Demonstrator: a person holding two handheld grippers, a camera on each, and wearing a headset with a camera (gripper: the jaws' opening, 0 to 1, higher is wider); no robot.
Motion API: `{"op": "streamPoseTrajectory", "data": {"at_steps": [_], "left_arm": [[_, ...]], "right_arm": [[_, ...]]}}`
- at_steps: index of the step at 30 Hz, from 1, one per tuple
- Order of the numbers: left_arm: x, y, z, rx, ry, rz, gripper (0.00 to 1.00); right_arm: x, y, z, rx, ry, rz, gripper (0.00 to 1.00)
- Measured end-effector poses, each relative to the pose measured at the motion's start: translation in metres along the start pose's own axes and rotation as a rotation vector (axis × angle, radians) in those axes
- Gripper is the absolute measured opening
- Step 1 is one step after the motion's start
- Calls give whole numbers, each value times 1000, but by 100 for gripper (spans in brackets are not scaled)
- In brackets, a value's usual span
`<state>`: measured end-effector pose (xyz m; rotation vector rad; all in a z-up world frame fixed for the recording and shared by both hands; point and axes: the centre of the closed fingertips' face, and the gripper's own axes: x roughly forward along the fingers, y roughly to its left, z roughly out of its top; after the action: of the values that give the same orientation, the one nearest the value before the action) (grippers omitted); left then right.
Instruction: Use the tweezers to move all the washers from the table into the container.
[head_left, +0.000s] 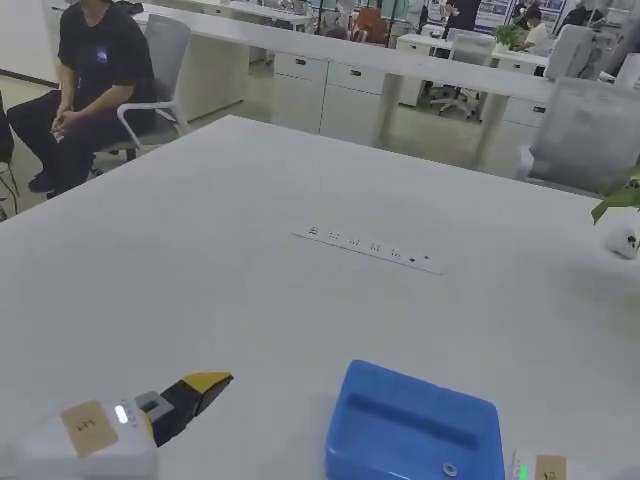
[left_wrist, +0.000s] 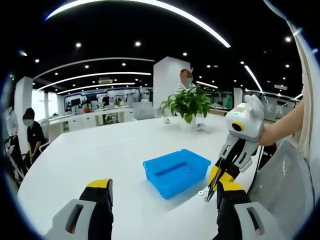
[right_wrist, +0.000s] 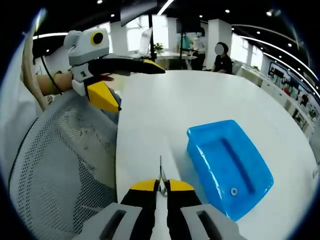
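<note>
The container (head_left: 415, 425) is seen as smooth, faintly glossy blue plastic; the washer (head_left: 449, 469) inside it is shown as bright metal. The table (head_left: 250, 230) under the container is rendered matt white, the tweezers (right_wrist: 161, 172) beside the container as thin bare metal

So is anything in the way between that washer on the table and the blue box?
Nothing visible is. The washer lies on the table right beside the blue container, with only its wall to lift over.
</note>
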<state>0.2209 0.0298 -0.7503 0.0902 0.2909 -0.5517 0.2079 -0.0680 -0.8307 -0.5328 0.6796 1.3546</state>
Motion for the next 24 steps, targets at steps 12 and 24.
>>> {"op": "streamPoseTrajectory", "data": {"at_steps": [12,24], "left_arm": [[0,0,0,0,-1,-2,87],[-1,0,0,-2,-3,1,86]], "right_arm": [[-21,-11,19,74,-84,-30,3],[-45,-31,32,142,-152,-75,3]]}}
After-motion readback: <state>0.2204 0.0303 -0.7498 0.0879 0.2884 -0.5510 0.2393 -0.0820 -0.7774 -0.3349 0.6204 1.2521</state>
